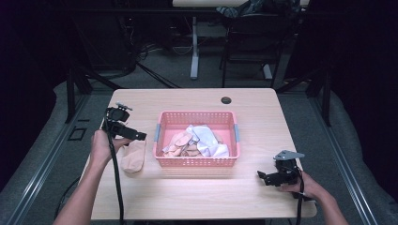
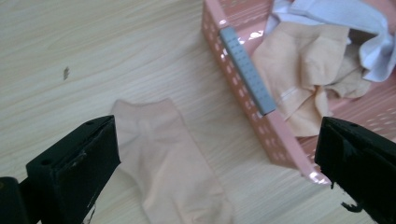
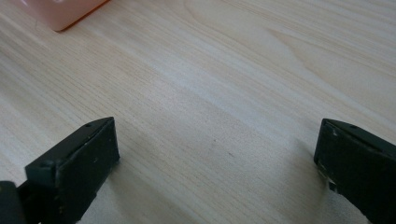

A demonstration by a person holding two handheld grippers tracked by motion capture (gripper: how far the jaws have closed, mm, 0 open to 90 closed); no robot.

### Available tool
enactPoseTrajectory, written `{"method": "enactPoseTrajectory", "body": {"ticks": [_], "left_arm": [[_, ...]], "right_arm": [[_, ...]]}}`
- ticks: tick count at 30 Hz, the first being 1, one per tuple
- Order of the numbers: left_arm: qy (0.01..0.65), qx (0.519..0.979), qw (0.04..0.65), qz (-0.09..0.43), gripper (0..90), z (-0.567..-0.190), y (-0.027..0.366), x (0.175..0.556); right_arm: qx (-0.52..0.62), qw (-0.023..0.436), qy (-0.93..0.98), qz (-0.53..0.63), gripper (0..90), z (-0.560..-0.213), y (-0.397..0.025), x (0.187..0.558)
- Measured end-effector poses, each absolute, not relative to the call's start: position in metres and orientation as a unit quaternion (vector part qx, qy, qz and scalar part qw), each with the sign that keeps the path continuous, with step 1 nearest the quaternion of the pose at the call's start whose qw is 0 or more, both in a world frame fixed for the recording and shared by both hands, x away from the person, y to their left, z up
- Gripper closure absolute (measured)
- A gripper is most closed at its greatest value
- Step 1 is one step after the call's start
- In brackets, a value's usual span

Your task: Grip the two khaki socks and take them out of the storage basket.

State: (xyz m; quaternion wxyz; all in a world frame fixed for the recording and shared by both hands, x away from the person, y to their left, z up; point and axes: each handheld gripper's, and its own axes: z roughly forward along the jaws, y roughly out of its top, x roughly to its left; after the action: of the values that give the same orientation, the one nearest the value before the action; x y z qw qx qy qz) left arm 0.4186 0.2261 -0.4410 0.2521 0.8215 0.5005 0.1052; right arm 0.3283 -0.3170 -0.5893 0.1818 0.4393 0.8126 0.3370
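A pink plastic basket (image 1: 161, 129) (image 2: 261, 123) stands mid-table with several peach and white socks (image 1: 197, 140) (image 2: 308, 70) heaped in it. One peach sock (image 1: 133, 157) (image 2: 170, 163) lies flat on the table just left of the basket. My left gripper (image 1: 133, 135) (image 2: 217, 168) hovers open above that sock, jaws wide apart, nothing between them. My right gripper (image 1: 265, 177) (image 3: 217, 168) rests low near the table's front right, open over bare wood.
The wooden table (image 1: 263, 112) has a dark cable hole (image 1: 226, 100) at its back. A corner of the basket (image 3: 60, 14) shows in the right gripper view. Chairs and desk legs stand beyond the far edge. Cables trail from both grippers toward the front edge.
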Motion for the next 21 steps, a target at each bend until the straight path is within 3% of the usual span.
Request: {"method": "enactPoseTrajectory", "body": {"ticks": [16, 21], "left_arm": [[0.435, 0.864, 0.245, 0.063, 2.5, -0.461, 0.150, 0.440], [0.427, 0.872, 0.235, 0.051, 8.7, -0.476, 0.134, 0.445]], "right_arm": [[0.439, 0.182, 0.813, 0.337, 0.0, -0.589, -0.317, 0.328], [0.439, 0.182, 0.813, 0.337, 0.0, -0.589, -0.317, 0.328]]}}
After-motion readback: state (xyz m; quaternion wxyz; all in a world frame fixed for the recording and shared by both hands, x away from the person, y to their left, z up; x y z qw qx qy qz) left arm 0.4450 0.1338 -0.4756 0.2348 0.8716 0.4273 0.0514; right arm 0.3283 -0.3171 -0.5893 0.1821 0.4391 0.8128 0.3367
